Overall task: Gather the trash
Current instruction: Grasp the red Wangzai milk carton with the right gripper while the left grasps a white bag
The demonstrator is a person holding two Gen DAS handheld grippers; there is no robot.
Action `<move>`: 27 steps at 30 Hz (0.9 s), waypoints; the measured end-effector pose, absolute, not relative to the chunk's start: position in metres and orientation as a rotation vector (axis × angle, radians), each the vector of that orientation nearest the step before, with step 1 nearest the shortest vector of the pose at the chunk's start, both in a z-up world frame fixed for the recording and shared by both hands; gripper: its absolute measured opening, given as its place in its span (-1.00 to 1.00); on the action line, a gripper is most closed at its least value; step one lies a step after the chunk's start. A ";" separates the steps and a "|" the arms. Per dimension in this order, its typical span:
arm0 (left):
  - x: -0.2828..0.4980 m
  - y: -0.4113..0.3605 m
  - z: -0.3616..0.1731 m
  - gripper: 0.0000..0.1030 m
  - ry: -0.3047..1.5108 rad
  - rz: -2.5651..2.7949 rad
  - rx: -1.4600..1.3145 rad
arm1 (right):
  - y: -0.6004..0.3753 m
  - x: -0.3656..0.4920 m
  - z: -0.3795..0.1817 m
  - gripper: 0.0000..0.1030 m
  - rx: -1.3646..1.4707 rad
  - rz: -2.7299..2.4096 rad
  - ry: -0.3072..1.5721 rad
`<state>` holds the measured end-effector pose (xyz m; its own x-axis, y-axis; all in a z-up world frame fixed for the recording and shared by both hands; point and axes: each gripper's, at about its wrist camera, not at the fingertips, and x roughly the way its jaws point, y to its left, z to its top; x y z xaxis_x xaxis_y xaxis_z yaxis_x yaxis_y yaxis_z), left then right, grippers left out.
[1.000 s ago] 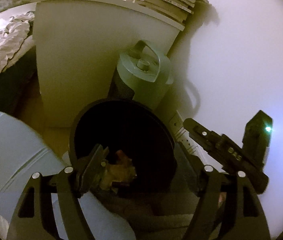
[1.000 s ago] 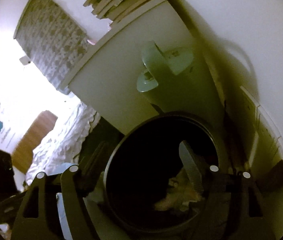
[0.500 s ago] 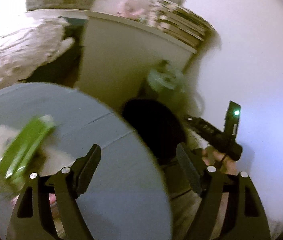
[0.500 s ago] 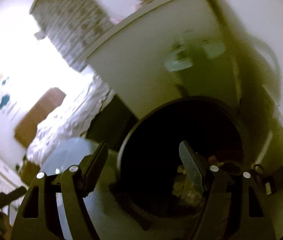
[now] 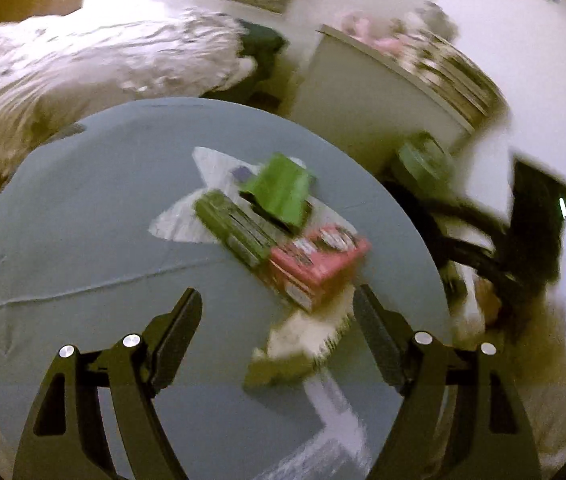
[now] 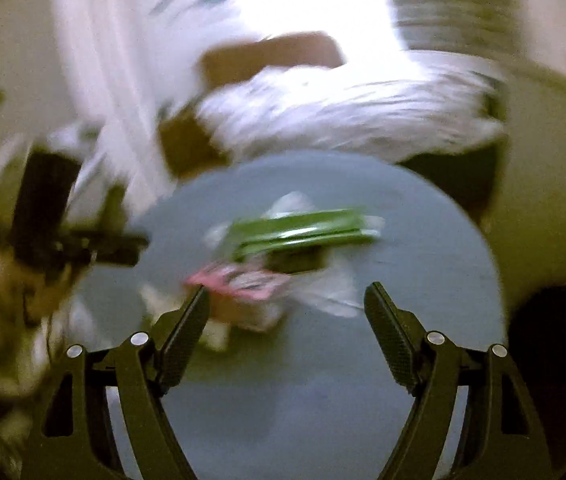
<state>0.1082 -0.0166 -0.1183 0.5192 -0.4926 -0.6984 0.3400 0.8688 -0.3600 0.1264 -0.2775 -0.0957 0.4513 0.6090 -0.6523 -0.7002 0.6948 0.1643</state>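
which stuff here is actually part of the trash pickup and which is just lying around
Part of the job:
- pink box
- green packets
- white paper scraps
- round table they lie on
- left gripper and right gripper, both open and empty

Just lying about:
- rumpled bedding
- white cabinet
- stacked books

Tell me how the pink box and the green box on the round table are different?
The pink box is reddish pink with printed pictures on it; the green box is plain bright green. The pink box lies nearer the left gripper, close to its right finger, while the green box sits farther back. In the right wrist view the green box looks long and thin, the pink one chunkier. Both rest among white paper scraps on the blue-grey table.
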 end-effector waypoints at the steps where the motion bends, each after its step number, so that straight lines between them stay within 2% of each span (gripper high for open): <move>1: 0.103 -0.022 -0.119 0.51 0.885 -0.546 -0.134 | -0.261 0.128 -0.093 0.52 -0.217 0.842 0.761; 4: 0.095 -0.036 -0.122 0.51 0.858 -0.620 0.011 | -0.212 0.142 -0.093 0.52 -0.434 0.944 0.834; 11: 0.104 -0.074 -0.145 0.52 0.897 -0.792 0.240 | -0.161 0.175 -0.118 0.52 -0.619 1.116 1.041; 17: 0.126 -0.076 -0.161 0.50 0.965 -0.787 0.244 | -0.133 0.188 -0.142 0.46 -0.733 1.151 1.172; 19: 0.128 -0.074 -0.163 0.34 0.964 -0.771 0.232 | -0.132 0.190 -0.145 0.37 -0.716 1.162 1.193; 21: 0.129 -0.073 -0.163 0.08 0.963 -0.786 0.211 | -0.136 0.191 -0.143 0.27 -0.688 1.157 1.178; 22: 0.128 -0.073 -0.163 0.06 0.961 -0.787 0.198 | -0.139 0.190 -0.142 0.20 -0.675 1.152 1.170; 27: 0.119 -0.068 -0.165 -0.11 0.940 -0.758 0.151 | -0.183 0.187 -0.117 0.15 -0.441 1.106 1.054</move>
<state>0.1186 -0.0682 -0.1653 0.3561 -0.5219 -0.7751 0.6469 0.7363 -0.1986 0.1870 -0.1828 -0.1167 0.0592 0.5082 -0.8592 -0.8829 0.4282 0.1925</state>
